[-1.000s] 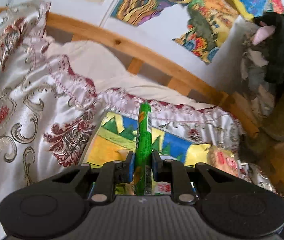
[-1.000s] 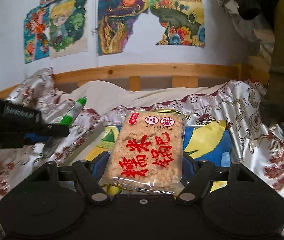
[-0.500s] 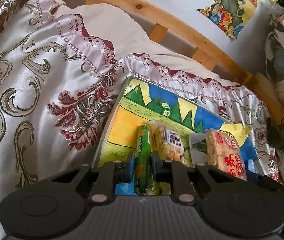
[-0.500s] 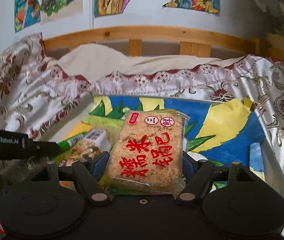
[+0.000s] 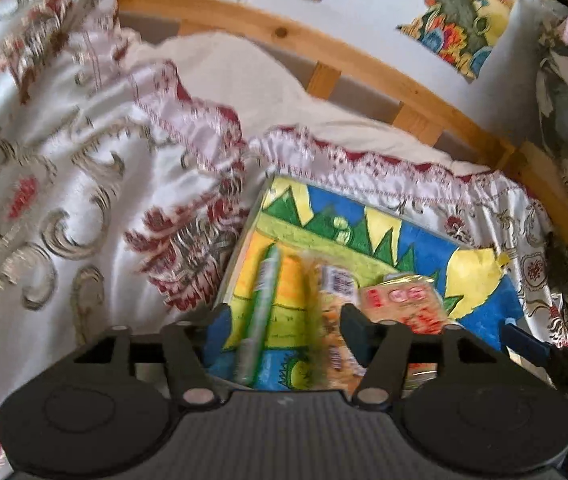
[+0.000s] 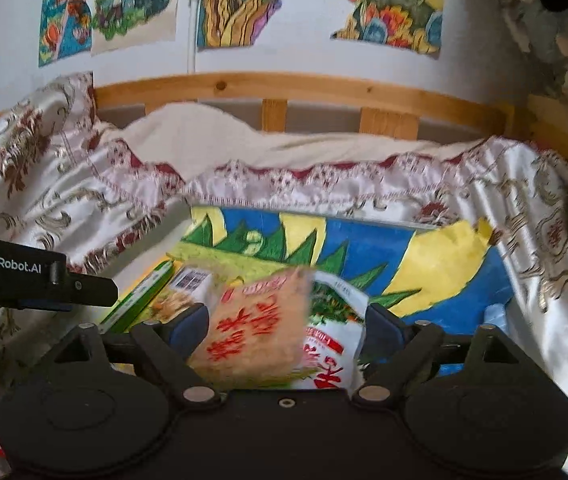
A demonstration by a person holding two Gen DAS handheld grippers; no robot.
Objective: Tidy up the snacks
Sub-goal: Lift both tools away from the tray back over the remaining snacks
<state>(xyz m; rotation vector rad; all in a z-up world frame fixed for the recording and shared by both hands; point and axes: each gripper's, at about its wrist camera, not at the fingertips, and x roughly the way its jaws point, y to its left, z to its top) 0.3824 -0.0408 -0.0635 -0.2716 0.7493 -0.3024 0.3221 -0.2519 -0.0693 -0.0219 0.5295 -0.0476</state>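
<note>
Fingers, left: left gripper [image 5: 284, 320] jaws are opening wide; the slim green stick-shaped snack packet [image 5: 259, 312] lies blurred between them, no pad pressing it.
Fingers, right: right gripper [image 6: 286, 322] jaws are also opening; the flat clear packet of tan rice cake with red characters [image 6: 255, 332] sits tilted and blurred between them, seemingly free of both pads.
Container: shallow box lined with a bright blue, yellow and green painted picture [image 6: 444, 272], resting on the patterned satin bedspread [image 5: 63, 200].
Stick's place: along the box's left edge.
Rice cake's place: near the box's front edge, over a white packet with red print [image 6: 332, 344], just beside a tan packet with a barcode label [image 6: 187, 292].
Step in hand: probably releasing both snacks into the box.
Doing it well: let the jaws clear each packet fully, then draw back straight so no finger drags a wrapper over the edge.
</note>
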